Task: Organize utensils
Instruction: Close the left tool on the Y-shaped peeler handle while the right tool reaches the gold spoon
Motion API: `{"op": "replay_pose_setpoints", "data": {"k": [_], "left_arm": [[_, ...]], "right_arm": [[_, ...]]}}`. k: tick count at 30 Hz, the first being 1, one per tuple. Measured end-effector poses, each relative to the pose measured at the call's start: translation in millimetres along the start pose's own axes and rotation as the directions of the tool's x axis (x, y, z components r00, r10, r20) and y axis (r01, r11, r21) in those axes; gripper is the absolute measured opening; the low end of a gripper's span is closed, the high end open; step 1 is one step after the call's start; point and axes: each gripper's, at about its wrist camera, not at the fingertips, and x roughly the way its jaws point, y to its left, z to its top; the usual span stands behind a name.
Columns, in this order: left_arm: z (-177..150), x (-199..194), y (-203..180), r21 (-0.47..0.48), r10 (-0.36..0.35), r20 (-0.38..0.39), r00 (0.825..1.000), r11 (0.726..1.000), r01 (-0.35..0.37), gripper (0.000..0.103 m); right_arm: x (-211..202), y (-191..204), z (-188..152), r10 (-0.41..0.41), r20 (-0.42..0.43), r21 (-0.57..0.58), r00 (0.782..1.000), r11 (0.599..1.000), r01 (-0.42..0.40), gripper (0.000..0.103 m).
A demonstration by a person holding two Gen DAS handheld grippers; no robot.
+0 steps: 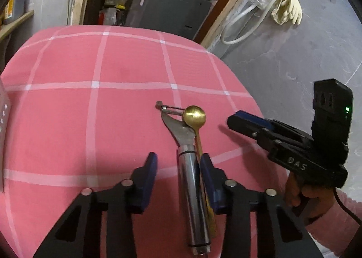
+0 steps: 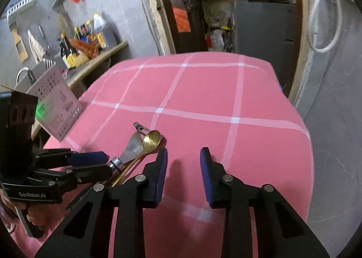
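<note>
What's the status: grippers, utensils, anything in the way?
Left gripper open, astride peeler and gold spoon, no clamp visible. Right gripper open, empty. Both utensils lying together on pink cloth. Nothing blocking.

1. The peeler [image 1: 192, 167] looks like polished steel: a glossy, mirror-like round handle and a duller, brushed head
2. The spoon [image 1: 194, 115] is brass-coloured metal with a smooth satin sheen
3. The table [image 1: 90, 122] is covered in pink cloth with white check lines, matt and finely ribbed
4. The left hand-held gripper [image 1: 178, 176] is matt black plastic with blue, rubbery-looking pads and shiny metal pins
5. The right hand-held gripper [image 2: 183, 172] has the same finish
6. The gloves [image 1: 287, 6] look like pale, soft rubber
</note>
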Motion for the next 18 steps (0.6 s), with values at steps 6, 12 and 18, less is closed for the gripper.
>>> {"op": "replay_pose_setpoints", "data": {"k": [6,12,18], "left_arm": [[8,8,-1,0.016,-0.045,-0.076,0.996,0.999,0.047,0.028],[17,15,0,-0.011,-0.084,-0.144,0.986,0.996,0.083,0.019],[20,19,3,-0.049,-0.102,-0.169,0.980,0.994,0.095,0.019]], "right_arm": [[14,4,6,0.061,-0.034,-0.015,0.998,0.998,-0.061,0.024],[27,6,11,0.125,-0.050,0.005,0.991,0.992,-0.125,0.020],[39,8,16,0.166,-0.061,0.015,0.984,0.986,-0.166,0.020]]}}
